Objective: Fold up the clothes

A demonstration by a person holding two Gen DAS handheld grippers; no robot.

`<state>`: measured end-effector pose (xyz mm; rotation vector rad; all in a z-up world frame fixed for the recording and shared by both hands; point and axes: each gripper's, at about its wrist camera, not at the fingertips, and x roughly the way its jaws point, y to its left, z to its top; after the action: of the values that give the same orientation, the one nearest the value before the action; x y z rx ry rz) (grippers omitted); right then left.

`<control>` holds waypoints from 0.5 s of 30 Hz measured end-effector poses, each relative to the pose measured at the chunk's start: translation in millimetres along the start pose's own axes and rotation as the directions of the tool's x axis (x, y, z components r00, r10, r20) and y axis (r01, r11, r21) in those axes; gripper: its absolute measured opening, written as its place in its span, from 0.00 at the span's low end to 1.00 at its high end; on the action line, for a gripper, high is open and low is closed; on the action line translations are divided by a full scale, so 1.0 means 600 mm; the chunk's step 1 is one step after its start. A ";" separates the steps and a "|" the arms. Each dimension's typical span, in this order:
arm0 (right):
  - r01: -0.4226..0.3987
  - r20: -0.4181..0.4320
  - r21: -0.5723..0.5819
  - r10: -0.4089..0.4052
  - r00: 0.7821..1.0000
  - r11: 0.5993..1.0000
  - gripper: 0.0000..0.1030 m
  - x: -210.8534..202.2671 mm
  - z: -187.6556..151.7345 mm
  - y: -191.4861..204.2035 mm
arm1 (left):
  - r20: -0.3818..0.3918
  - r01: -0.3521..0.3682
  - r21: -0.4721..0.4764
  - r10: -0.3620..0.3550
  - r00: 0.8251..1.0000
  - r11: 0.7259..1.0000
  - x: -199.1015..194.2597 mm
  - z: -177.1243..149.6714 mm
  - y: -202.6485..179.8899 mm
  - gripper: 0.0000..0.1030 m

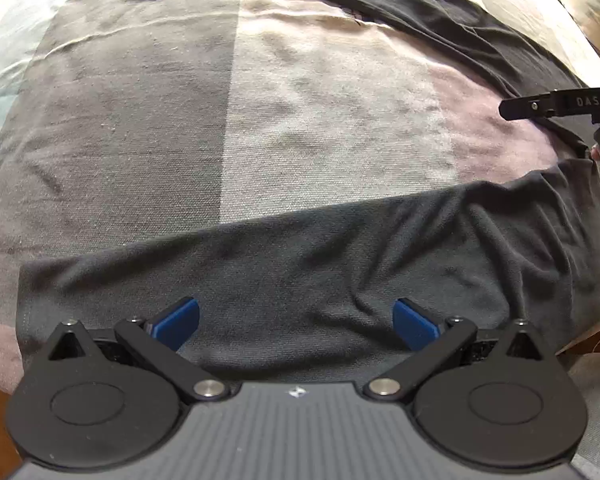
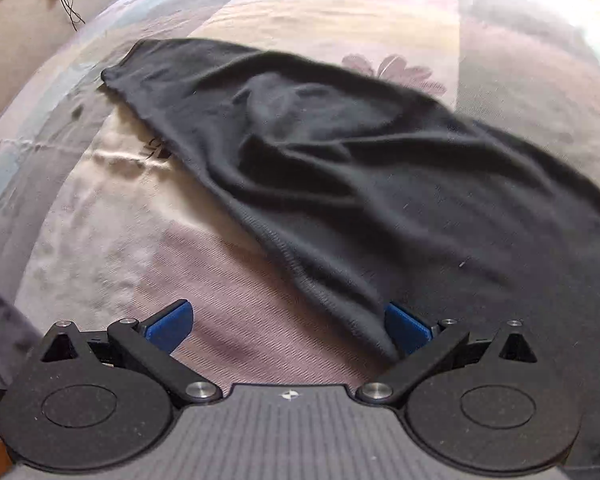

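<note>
A bed (image 1: 300, 128) under a patchwork cover of grey, cream and pink panels fills both views, and a dark garment (image 1: 320, 280) lies spread across it. In the left wrist view one long limb of it runs as a band across the lower half, from about 8 o'clock to 3 o'clock, its upper edge straight and its end square at the left. A second limb stretches from 12 o'clock down toward 3 o'clock, and the two seem to join near the right rim; it looks like a pair of trousers or a long-sleeved piece, though I cannot tell which. In the right wrist view the same garment (image 2: 360, 168) lies slantwise from 10 o'clock to 4 o'clock, rumpled with soft ridges through its middle.

As a judgement, the folding is far from finished: the cloth lies open and long, one layer deep where I can see, with creases unsmoothed and no stacked fold in sight. The limbs would have to be brought together and the length doubled.

The left gripper (image 1: 296, 320) hangs over the near band at 6 o'clock, jaws wide apart and holding nothing. The right gripper (image 2: 288, 324) has its jaws apart too, the right pad touching or just beside the cloth's hem, the left over bare cover.
</note>
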<state>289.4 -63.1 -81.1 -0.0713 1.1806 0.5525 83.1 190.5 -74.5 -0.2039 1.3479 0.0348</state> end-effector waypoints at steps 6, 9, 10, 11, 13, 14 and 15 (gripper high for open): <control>-0.055 -0.056 0.028 0.056 0.997 0.998 1.00 0.011 0.026 0.018 | 0.045 0.024 -0.040 -0.022 0.999 0.999 -0.001 0.007 0.009 0.99; -0.081 -0.083 0.043 0.085 0.993 0.996 1.00 0.016 0.039 0.027 | 0.063 0.029 -0.041 -0.026 0.998 0.999 -0.001 0.008 0.014 0.99; -0.090 -0.092 0.048 0.094 0.991 0.995 1.00 0.018 0.043 0.030 | 0.067 0.025 -0.036 -0.022 0.998 0.999 -0.002 0.007 0.016 0.99; -0.099 -0.101 0.054 0.104 0.990 0.994 1.00 0.020 0.048 0.033 | 0.068 0.019 -0.026 -0.017 0.998 0.999 -0.001 0.005 0.017 0.99; -0.103 -0.104 0.041 0.107 0.989 0.994 1.00 0.019 0.053 0.038 | 0.066 0.005 0.008 -0.006 0.998 1.000 0.003 -0.001 0.019 0.99; -0.102 -0.102 0.028 0.105 0.989 0.994 1.00 0.017 0.055 0.041 | 0.063 0.002 0.035 -0.004 0.998 0.999 0.004 -0.006 0.019 0.99; -0.101 -0.100 0.016 0.102 0.990 0.995 1.00 0.016 0.057 0.043 | 0.057 0.003 0.065 -0.007 0.998 0.998 0.006 -0.011 0.019 0.99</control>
<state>309.8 -25.6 -69.9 -0.0301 1.2902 0.6382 75.7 200.3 -80.6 -0.1505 1.2893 -0.0074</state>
